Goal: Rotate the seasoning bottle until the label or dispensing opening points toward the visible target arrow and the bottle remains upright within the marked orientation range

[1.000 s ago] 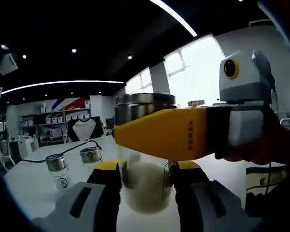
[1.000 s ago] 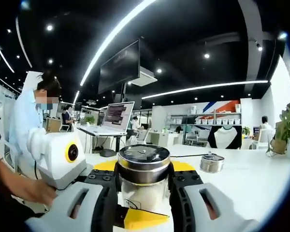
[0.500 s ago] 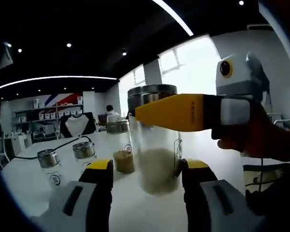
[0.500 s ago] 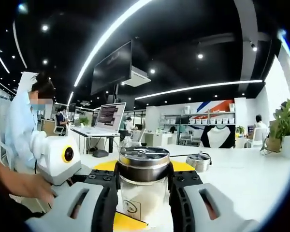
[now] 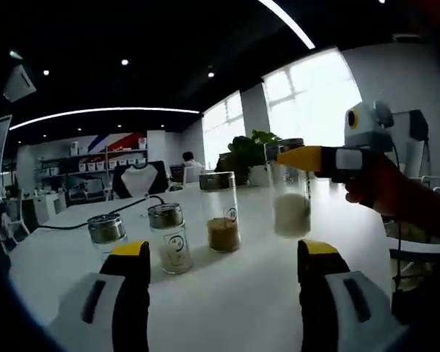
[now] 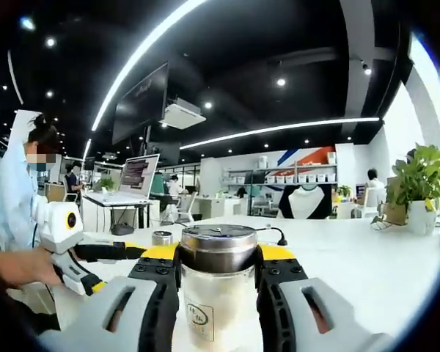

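Note:
The seasoning bottle (image 6: 218,301) is a clear glass jar with a steel lid, white powder inside and a small label facing the camera. My right gripper (image 6: 218,251) is shut on it just below the lid, and it stands upright. In the left gripper view the same bottle (image 5: 292,202) is at the right over the white table (image 5: 227,293), with the right gripper (image 5: 297,158) clamping its top from the right. My left gripper (image 5: 221,253) stands open with nothing between its jaws, well short of the bottle. The left gripper (image 6: 106,268) also appears at the lower left of the right gripper view.
Three other jars stand in a row on the table: a brown-filled one (image 5: 221,213), a pale one (image 5: 169,238) and a short one (image 5: 106,231). A black cable (image 5: 95,220) runs behind them. A person (image 6: 18,191) and a laptop (image 6: 136,176) are at the left. A potted plant (image 6: 418,183) stands at the right.
My left gripper has opened and drawn back from the bottle, which now sits farther off. My right gripper has stayed shut on the bottle, and the row of other jars has come into sight.

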### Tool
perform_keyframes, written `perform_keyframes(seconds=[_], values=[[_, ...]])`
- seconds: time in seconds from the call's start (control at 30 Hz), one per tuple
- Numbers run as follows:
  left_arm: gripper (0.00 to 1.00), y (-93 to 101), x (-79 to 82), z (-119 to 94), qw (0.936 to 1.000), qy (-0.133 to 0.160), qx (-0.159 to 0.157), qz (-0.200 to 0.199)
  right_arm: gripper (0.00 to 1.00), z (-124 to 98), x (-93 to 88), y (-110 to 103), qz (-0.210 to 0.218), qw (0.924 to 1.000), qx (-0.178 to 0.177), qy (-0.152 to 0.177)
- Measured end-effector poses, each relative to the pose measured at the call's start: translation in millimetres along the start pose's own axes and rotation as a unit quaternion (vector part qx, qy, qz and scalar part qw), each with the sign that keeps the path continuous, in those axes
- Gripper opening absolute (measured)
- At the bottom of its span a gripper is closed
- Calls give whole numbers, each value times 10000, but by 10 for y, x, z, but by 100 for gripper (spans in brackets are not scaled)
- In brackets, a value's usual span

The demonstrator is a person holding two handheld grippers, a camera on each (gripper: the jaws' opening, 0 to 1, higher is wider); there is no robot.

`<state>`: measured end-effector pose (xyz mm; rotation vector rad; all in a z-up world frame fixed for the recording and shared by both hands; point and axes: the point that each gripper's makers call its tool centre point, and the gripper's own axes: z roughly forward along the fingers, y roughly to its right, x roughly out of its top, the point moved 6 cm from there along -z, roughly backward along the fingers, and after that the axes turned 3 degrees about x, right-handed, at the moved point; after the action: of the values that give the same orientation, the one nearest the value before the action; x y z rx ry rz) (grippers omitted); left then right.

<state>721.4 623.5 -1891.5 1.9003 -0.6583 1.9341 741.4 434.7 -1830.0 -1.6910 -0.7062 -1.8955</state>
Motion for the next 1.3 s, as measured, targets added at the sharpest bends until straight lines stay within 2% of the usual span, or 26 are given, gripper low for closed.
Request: perform_keyframes(seconds=[0.07, 0.13, 0.27, 0.37, 0.53, 0.8, 0.9, 0.93, 1.03, 1.13, 1.3], values=[[97, -5, 2, -2, 10000, 3, 9, -12, 37, 0, -3, 14, 10, 10000, -6, -1], [99, -124, 10, -36, 9995, -33, 295, -117, 37, 14, -68, 274, 148, 9996, -204, -104], [100, -213, -9, -62, 9987, -59, 453, -223, 37, 46, -124, 523, 469, 9981, -377, -124], [100, -268, -17, -80, 9981, -56, 495, -370, 37, 77, -141, 614, 437, 9981, -413, -133], [100, -324, -14, -106, 9973, -27, 574, -459, 37, 171, -236, 822, 338, 9973, -572, -326], [98, -372, 16, -131, 9966, 71, 661, -490, 37, 296, -303, 952, 150, 9972, -577, -462], [94, -386, 24, -148, 9961, 122, 731, -469, 37, 342, -366, 947, 49, 9975, -468, -536], [92, -390, 34, -154, 9961, 157, 748, -443, 37, 335, -362, 961, -14, 9981, -431, -436], [93, -400, 57, -158, 9958, 220, 761, -452, 38, 319, -378, 987, -28, 9983, -394, -426], [93, -404, 47, -157, 9958, 205, 759, -478, 38, 311, -386, 1011, 153, 9984, -371, -389], [93, -400, 20, -145, 9956, 158, 766, -509, 38, 320, -383, 1022, 60, 9989, -273, -385]])
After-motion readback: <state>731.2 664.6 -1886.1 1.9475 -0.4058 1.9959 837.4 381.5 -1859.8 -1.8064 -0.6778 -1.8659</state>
